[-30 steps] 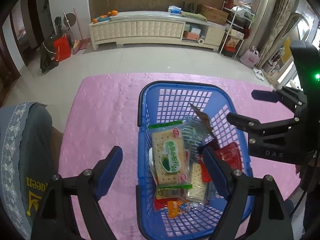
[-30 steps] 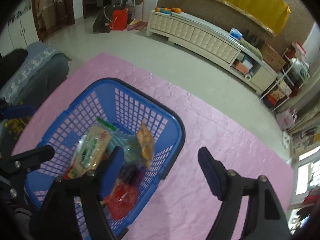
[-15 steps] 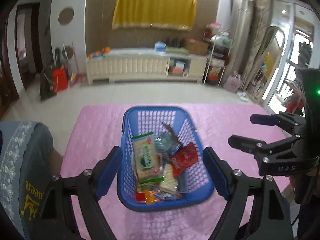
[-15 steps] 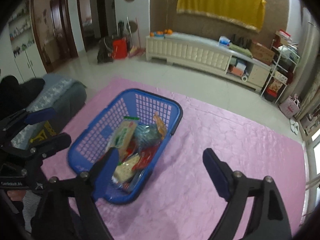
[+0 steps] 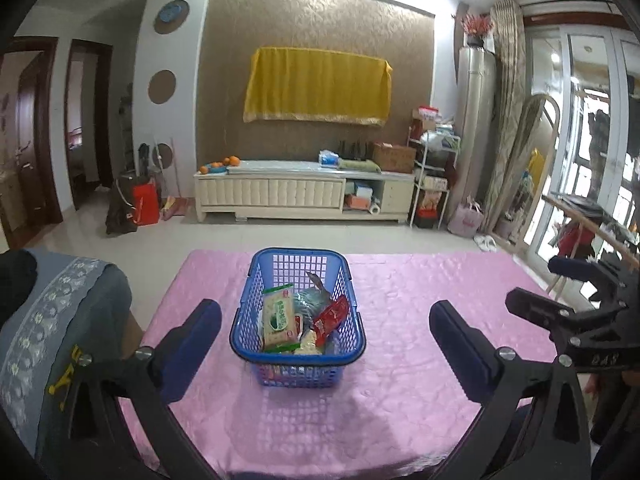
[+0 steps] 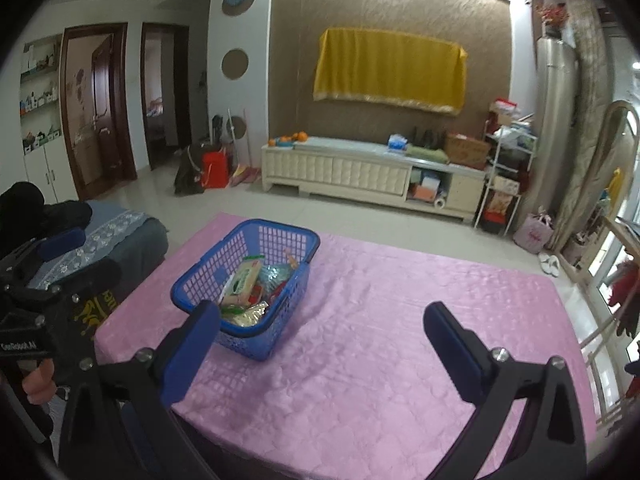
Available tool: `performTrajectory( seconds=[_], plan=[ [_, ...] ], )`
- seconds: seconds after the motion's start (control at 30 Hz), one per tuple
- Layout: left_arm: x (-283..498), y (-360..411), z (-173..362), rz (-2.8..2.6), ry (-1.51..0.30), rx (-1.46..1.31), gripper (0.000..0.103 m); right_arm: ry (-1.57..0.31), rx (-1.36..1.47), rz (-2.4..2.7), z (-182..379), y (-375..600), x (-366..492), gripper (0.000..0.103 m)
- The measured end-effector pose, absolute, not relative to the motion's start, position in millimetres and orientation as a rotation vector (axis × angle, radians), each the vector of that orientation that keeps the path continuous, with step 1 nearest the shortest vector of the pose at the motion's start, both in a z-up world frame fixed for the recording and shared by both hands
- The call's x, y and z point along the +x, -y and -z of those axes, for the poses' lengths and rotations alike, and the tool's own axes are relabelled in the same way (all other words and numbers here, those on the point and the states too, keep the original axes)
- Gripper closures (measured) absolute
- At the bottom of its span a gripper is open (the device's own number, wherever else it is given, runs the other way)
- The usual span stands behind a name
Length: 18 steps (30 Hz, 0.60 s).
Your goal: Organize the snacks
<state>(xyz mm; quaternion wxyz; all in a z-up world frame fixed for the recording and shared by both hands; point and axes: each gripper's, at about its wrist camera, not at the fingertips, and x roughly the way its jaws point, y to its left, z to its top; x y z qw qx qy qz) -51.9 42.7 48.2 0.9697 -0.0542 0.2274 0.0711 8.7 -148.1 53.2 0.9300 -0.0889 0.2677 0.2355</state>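
While both the left tongs (image 5: pixel 325 334) and right tongs (image 6: pixel 322 330) hang released and empty above the pink table (image 5: pixel 420 320), the blue basket (image 5: pixel 298 354) contains assorted snack packets (image 5: pixel 280 316).

A brown textured wall (image 5: pixel 316 32) carries a hanging yellow fringed cloth (image 5: pixel 318 90) above a long cream padded cabinet (image 5: pixel 304 194). Pale glossy floor tiles (image 5: pixel 280 236) reach a pink quilted surface (image 5: pixel 400 320). Dark wooden doors (image 6: pixel 96 108) stand left; bright glass windows (image 5: pixel 588 132) stand right.
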Motion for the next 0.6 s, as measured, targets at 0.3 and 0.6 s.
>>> performTrajectory(
  seconds=[0.3,0.6],
  plan=[
    [-86,-15,-59,-0.155,-0.427,-0.029,0.000,-0.496,-0.156,-0.484,-56,153,-35,0.000],
    [-88,-12,-52,-0.136,-0.438,-0.023,0.000,-0.480,-0.128,-0.475,-58,161,-47,0.000]
  ],
)
